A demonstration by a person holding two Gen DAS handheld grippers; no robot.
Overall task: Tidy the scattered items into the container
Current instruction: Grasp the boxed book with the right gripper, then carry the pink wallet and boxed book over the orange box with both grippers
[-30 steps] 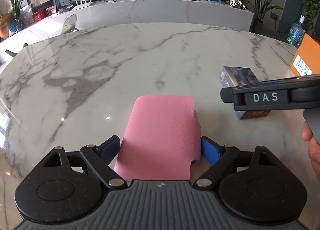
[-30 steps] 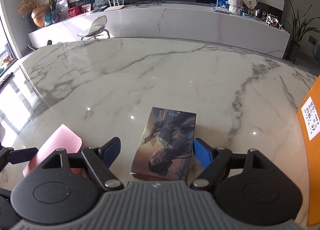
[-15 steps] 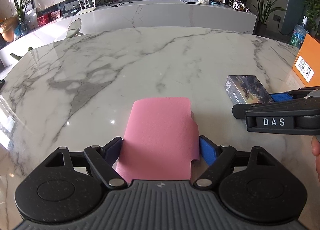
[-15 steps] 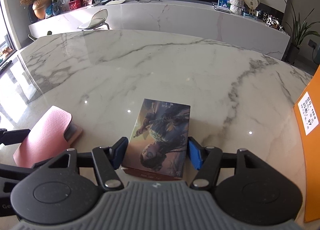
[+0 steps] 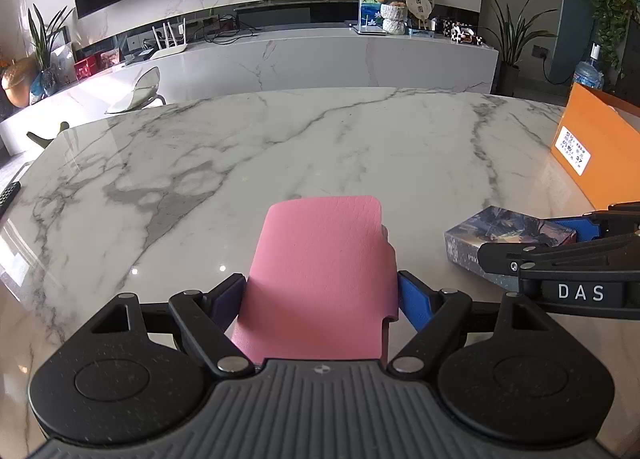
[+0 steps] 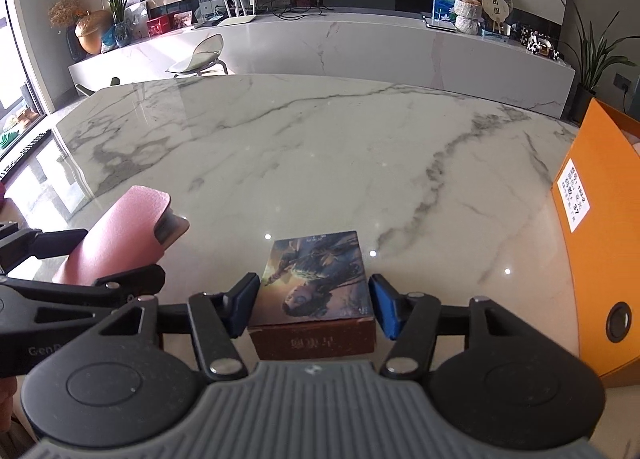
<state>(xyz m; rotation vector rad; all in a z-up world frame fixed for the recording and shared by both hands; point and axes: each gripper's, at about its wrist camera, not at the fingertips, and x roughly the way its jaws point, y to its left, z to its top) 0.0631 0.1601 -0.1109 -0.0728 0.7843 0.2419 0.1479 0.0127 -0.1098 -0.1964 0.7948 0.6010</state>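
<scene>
Pink leather fills the lower middle of your left wrist view: the pink wallet (image 5: 324,275) sits between the blue pads of your left tongs (image 5: 322,301), both pads pressed against its sides, so those tongs are clamped on it. Its far end tilts up off the marble table (image 5: 280,147), and in the right wrist view the same wallet (image 6: 120,235) shows at the left of the frame, raised at an angle with a darker flap under its tip.

In the lower middle of the right wrist view the picture box (image 6: 320,283), printed with a dark fantasy figure and brown on its near side, lies between the pads of your right tongs (image 6: 314,305). The left pad touches its edge; at the right pad a thin gap seems to show, so you cannot tell whether the grip is made. From the left wrist view the box (image 5: 508,235) lies at the right of the frame, resting flat on the table, with the right tongs (image 5: 560,247) reaching in around it from the right edge.

The orange container (image 6: 600,227) stands at the right edge of the right wrist view, just beside the box, with a white label on its wall and a round hole lower down. In the left wrist view it (image 5: 600,147) sits at the upper right of the table.
</scene>
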